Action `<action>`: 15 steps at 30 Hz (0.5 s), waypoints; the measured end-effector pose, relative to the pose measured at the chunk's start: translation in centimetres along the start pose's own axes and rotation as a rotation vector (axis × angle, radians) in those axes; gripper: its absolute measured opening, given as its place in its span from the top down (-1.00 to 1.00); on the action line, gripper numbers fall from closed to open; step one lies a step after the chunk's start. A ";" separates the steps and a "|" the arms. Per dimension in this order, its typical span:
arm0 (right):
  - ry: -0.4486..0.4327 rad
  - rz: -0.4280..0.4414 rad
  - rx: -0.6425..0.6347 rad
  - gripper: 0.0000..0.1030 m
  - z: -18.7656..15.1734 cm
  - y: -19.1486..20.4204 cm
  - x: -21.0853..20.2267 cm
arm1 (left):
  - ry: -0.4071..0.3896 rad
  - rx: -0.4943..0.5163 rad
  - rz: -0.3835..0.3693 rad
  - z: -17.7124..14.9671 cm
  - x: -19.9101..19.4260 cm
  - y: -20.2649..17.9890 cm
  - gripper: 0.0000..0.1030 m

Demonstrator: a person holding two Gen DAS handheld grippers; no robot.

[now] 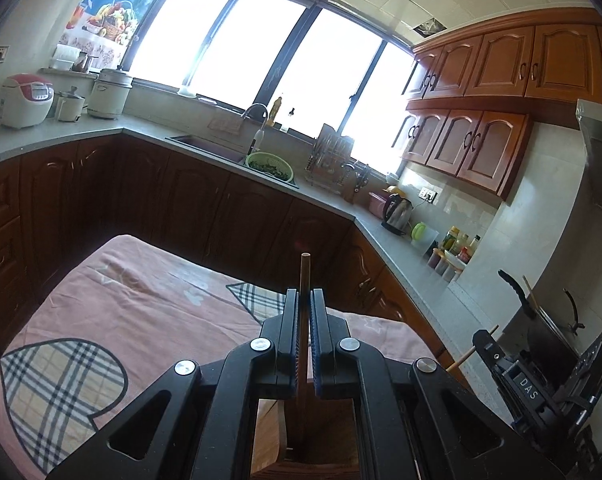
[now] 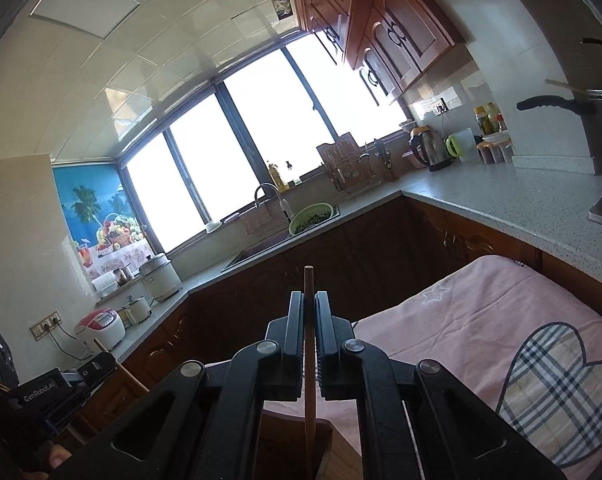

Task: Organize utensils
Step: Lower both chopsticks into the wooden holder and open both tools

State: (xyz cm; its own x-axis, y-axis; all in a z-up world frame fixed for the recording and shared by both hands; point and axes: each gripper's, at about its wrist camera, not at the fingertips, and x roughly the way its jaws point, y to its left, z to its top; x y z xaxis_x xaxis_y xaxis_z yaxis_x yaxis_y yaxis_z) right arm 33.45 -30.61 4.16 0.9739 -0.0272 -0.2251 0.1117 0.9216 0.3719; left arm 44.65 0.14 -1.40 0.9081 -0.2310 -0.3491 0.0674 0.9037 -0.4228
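- Left wrist view — the left gripper (image 1: 305,312) has its jaws closed on a dark wooden chopstick (image 1: 304,276), pinched mid-shaft. The stick's long axis runs straight along the fingers, from 6 o'clock up to 12 o'clock: its blunt end pokes out past the fingertips, and its lower length drops between the gripper's arms into a wooden holder (image 1: 309,444) directly beneath. So the thing lies in line with the jaws, not across them, and the coming move looks like a plain lowering along that axis.
- In the same view, at 4 o'clock, the right gripper (image 1: 489,344) shows from the side with a paler stick (image 1: 471,350) slanting through it. The pink cloth (image 1: 149,312) covers the table from 8 to 12 o'clock.
- Hidden here: the chopstick's lower tip and the holder's floor — the frame cuts the holder off at the bottom, so I cannot tell whether the tip has reached it.
- Right wrist view — the jaws of this gripper are closed on a lighter wooden chopstick (image 2: 309,360), again running 6 to 12 o'clock, its lower part going down into the same holder's rim (image 2: 329,436). Both grippers seem about equally near the holder.
- At 8 o'clock the left gripper appears, partly in shadow; the window glare washes out much beyond it.
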 end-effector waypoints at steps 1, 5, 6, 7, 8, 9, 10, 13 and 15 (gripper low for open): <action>0.003 0.000 -0.003 0.90 -0.4 0.1 0.1 | 0.007 -0.003 0.000 0.5 0.3 0.1 0.95; 0.021 -0.007 -0.018 0.90 -1.2 0.3 0.6 | 0.012 0.002 0.011 0.8 0.1 0.2 0.94; 0.025 -0.008 -0.020 0.90 -1.2 0.3 0.5 | 0.010 0.007 0.009 1.2 -0.3 -0.1 0.94; 0.032 -0.006 -0.018 0.90 -1.0 0.2 0.6 | 0.012 0.011 0.006 1.3 0.0 -0.2 0.94; 0.041 -0.006 -0.018 0.90 -0.8 0.1 0.6 | 0.013 0.014 0.008 1.6 0.0 -0.6 0.93; 0.049 -0.009 -0.017 0.90 -0.8 0.0 0.7 | 0.015 0.015 0.012 1.9 -0.2 -0.8 0.93; 0.059 -0.009 -0.016 0.90 -0.7 -0.1 0.9 | 0.019 0.014 0.013 2.1 -0.8 -0.6 0.93; 0.096 -0.005 -0.006 0.81 -0.5 -0.4 1.5 | 0.049 -0.004 -0.006 2.2 -2.1 0.8 0.93; 0.114 -0.003 -0.009 0.81 -0.7 -0.3 1.7 | 0.061 -0.005 -0.007 2.5 -2.1 1.1 0.90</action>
State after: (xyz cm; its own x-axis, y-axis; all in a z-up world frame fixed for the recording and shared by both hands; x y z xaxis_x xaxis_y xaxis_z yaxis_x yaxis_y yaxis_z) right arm 34.94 -30.70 3.02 0.9448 0.0138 -0.3273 0.1122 0.9251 0.3628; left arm 43.89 2.50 1.00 0.8808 -0.2588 -0.3966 0.0713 0.9004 -0.4292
